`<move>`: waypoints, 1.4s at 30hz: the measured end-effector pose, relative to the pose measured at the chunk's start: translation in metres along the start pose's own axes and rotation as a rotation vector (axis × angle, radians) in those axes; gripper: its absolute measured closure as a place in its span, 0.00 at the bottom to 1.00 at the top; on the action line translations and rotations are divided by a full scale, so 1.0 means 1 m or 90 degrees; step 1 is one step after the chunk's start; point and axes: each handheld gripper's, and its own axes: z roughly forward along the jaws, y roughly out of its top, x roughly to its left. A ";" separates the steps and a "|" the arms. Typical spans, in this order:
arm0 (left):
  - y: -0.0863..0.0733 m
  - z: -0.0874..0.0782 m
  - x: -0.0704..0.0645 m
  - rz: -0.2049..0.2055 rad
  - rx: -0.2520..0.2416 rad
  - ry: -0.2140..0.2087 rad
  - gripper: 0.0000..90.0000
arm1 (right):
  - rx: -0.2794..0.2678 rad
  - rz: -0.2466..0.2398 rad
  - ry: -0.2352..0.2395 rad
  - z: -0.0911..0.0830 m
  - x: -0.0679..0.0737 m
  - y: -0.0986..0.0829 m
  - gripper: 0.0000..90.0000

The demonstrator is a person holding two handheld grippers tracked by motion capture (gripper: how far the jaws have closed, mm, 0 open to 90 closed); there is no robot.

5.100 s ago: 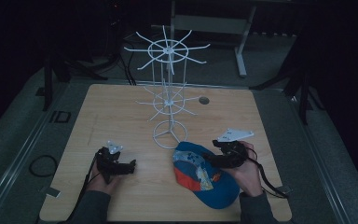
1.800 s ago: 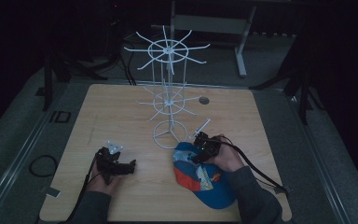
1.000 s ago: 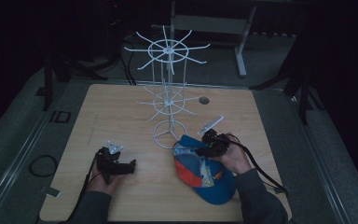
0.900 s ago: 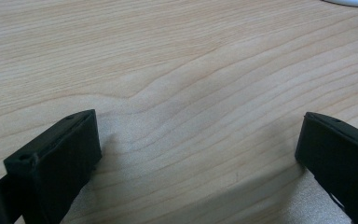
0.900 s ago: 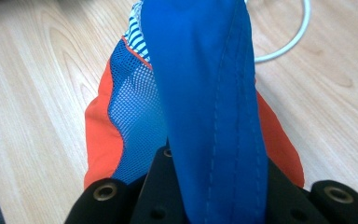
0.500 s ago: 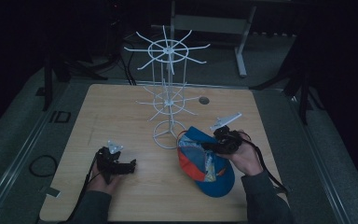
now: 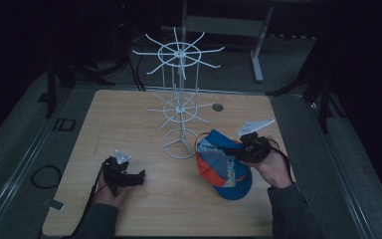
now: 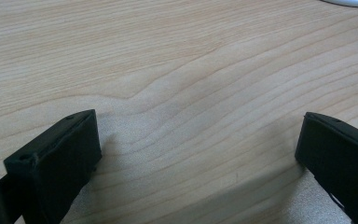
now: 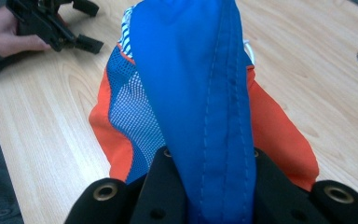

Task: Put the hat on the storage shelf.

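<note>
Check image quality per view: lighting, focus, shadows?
High view: dim and soft, surroundings near black, only the wooden table lit; white wire rack stands out. Left gripper view: bright, wood grain sharp, the black fingers slightly blurred, soft shadows beneath them. Right gripper view: well lit, stitching on the blue cap crisp, the hand behind it soft.

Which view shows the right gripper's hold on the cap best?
The right gripper view: its fingers pinch a blue fold of the cap close up. The high view shows the right gripper at the cap's edge beside the white rack, small and dim. The left gripper view shows bare table.
</note>
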 end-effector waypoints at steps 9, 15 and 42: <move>0.000 0.000 0.000 0.001 0.000 0.000 0.00 | -0.031 0.005 -0.012 -0.012 -0.003 0.001 0.97; 0.000 0.000 0.000 0.001 0.000 0.000 0.00 | -0.048 0.009 -0.019 -0.019 -0.004 0.001 0.97; 0.000 0.000 0.000 0.001 0.000 0.000 0.00 | -0.106 0.037 -0.040 -0.042 -0.012 -0.008 0.97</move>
